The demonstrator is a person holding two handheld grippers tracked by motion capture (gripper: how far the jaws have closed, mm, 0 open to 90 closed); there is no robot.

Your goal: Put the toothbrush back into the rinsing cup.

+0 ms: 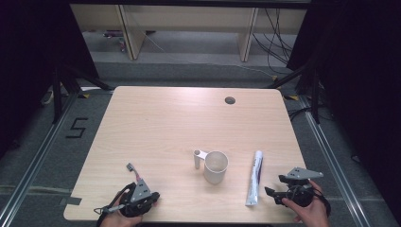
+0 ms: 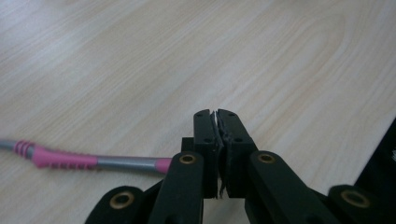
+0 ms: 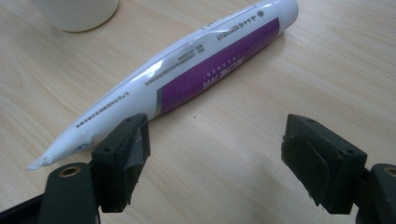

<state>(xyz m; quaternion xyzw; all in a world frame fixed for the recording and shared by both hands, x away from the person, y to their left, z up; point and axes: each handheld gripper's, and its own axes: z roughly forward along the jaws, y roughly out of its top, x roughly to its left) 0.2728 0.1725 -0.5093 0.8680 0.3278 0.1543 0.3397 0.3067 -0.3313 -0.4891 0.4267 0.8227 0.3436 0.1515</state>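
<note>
2 hand-held grippers at counter's near edge | right hand-held gripper gaped wide, empty | left hand-held gripper closed, empty | toothpaste tube near right corner: light, soft, slippery; likely best gripped mid-body.

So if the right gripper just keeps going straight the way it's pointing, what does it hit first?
Probably the white and purple toothpaste tube: it lies just ahead of the open right gripper, toward its left jaw. Depth is unclear; it might slide past along the bare wooden table.

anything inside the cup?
The cup stands upright; the inner wall seen from the high view looks bare and white. Its bottom is hidden by the near rim, so something small lying there can't be ruled out.
</note>
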